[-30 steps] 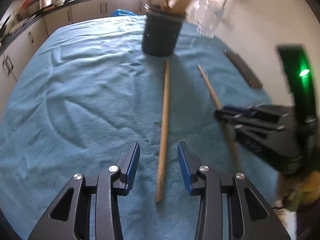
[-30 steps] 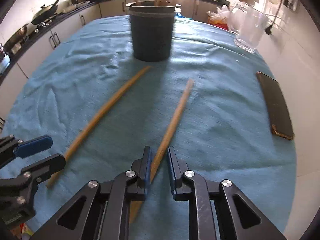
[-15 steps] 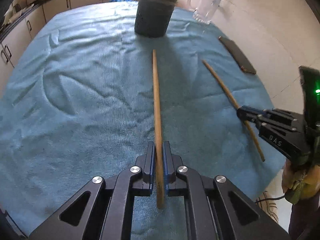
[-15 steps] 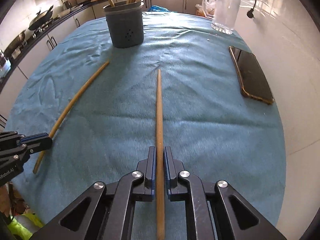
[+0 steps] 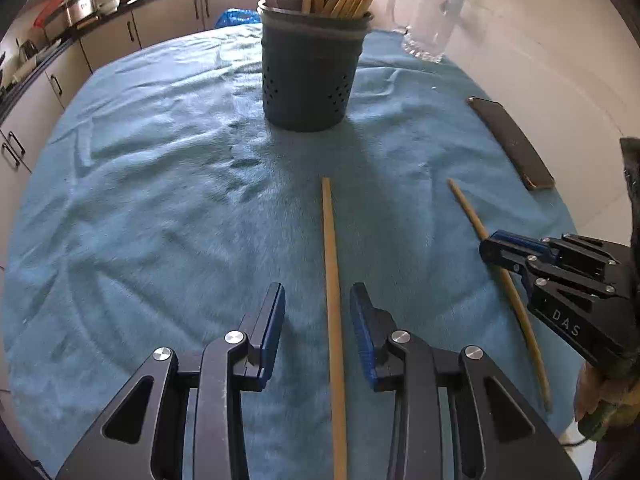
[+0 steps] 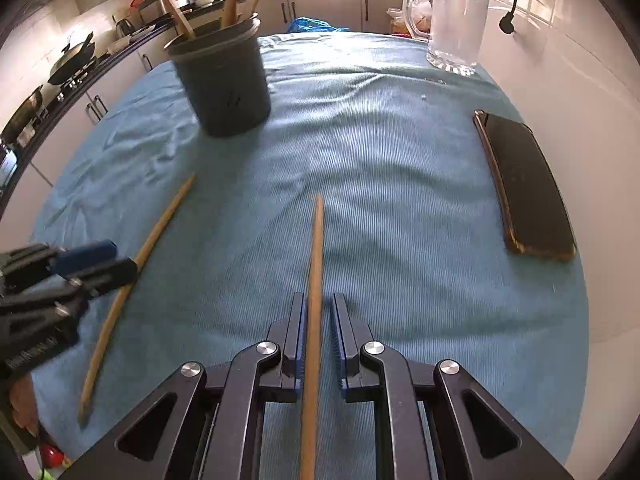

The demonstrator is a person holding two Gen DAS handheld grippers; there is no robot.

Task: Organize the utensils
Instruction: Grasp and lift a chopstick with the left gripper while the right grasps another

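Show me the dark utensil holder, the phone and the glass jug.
utensil holder (image 5: 308,84), left wrist view, middle of its perforated wall.
phone (image 6: 526,184), right wrist view, centre of its dark screen.
glass jug (image 6: 456,24), right wrist view, middle of its clear body.

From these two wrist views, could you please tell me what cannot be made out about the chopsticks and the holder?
- Left wrist view: the near end of the left chopstick runs off the bottom edge.
- Right wrist view: the right chopstick is cut off likewise, and whether the right gripper pinches it is unclear.
- Both views: the utensil holder wall hides its contents' lower ends; their tops leave the frame.
- Right wrist view: the left gripper is motion-blurred.
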